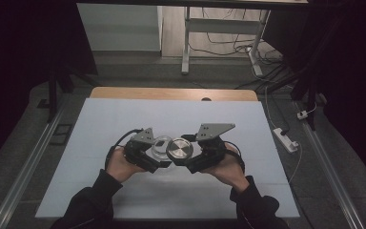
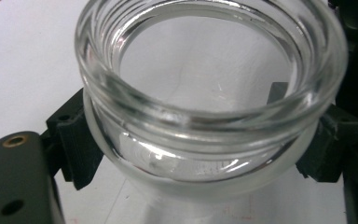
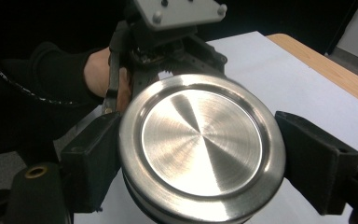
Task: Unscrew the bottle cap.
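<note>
Nearest to my cameras are the two held things: from the left gripper view I see the glass jar [image 2: 209, 93], open mouth toward me, clamped at its body by the left gripper [image 1: 158, 153]. Over the white table cover [image 1: 124, 119], the right gripper [image 1: 183, 155] is closed on the metal lid [image 3: 200, 144], just beside the jar, above the middle of the table. Behind the cover, I see the wooden table edge [image 1: 171, 93], and a power strip [image 1: 286, 139] lies on the floor at the right.
</note>
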A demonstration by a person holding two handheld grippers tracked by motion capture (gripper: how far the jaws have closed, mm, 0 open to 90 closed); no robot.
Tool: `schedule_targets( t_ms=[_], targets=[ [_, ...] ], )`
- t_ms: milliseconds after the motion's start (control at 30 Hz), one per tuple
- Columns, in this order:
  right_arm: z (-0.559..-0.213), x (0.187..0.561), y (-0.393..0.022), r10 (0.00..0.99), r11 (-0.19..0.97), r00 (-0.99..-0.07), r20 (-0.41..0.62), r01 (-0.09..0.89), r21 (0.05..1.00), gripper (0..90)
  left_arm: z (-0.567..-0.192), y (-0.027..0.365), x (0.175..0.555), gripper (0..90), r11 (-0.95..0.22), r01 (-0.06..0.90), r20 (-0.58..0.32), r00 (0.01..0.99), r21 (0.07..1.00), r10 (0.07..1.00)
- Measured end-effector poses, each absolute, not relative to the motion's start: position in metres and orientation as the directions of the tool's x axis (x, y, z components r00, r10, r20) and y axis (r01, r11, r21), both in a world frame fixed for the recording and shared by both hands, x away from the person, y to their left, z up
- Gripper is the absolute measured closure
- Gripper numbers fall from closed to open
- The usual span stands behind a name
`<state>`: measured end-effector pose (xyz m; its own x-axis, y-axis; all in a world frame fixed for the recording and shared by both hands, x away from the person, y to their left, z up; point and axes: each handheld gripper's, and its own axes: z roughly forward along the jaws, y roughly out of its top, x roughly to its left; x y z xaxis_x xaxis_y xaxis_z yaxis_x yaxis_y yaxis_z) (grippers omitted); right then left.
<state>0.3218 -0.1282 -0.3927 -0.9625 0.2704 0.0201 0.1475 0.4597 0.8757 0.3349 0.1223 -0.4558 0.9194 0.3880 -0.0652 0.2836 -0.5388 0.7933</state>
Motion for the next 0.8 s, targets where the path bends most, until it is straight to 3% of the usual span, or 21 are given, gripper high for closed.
schedule_targets(
  t_ms=[800],
  targets=[
    [-0.405,0.305,-0.136,0.282,0.452,-0.959,0.028,0.158,0.878,18.1,-0.450,0.131,0.341,16.0,-0.511,0.295,-0.042,0.892,0.807,0.450]
  ],
)
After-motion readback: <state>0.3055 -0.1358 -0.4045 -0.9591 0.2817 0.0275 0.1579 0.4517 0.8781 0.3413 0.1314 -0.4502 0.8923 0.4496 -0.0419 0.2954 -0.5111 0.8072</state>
